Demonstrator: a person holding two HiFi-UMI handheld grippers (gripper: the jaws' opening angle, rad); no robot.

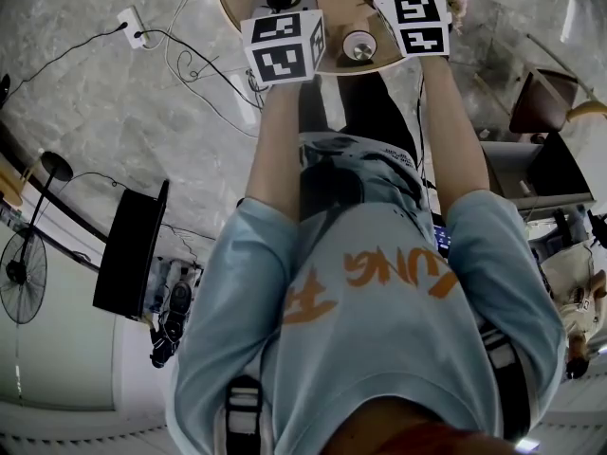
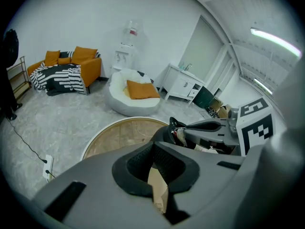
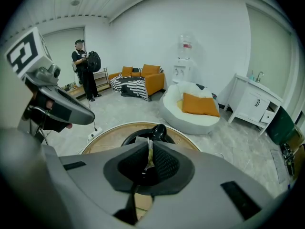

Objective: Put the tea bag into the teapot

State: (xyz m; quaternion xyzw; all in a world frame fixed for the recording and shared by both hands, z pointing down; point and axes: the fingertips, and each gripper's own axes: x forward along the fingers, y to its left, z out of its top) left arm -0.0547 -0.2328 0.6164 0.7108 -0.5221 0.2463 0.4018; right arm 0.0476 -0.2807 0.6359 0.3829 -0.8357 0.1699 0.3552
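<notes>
A round wooden worktop (image 1: 332, 63) stands on a grey marbled floor (image 1: 95, 102). A black teapot (image 3: 158, 131) sits toward the middle of it. A small round silvery piece (image 1: 359, 45) lies near the worktop's near edge.

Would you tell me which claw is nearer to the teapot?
Right. The right claw, shut on the tea bag, points straight at the teapot just beyond its tips; the left claw, shut on tan paper, has it off to its right.

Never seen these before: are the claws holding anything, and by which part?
Left claw pinches a tan paper by one end; right claw pinches a pale tea bag by its edge.
</notes>
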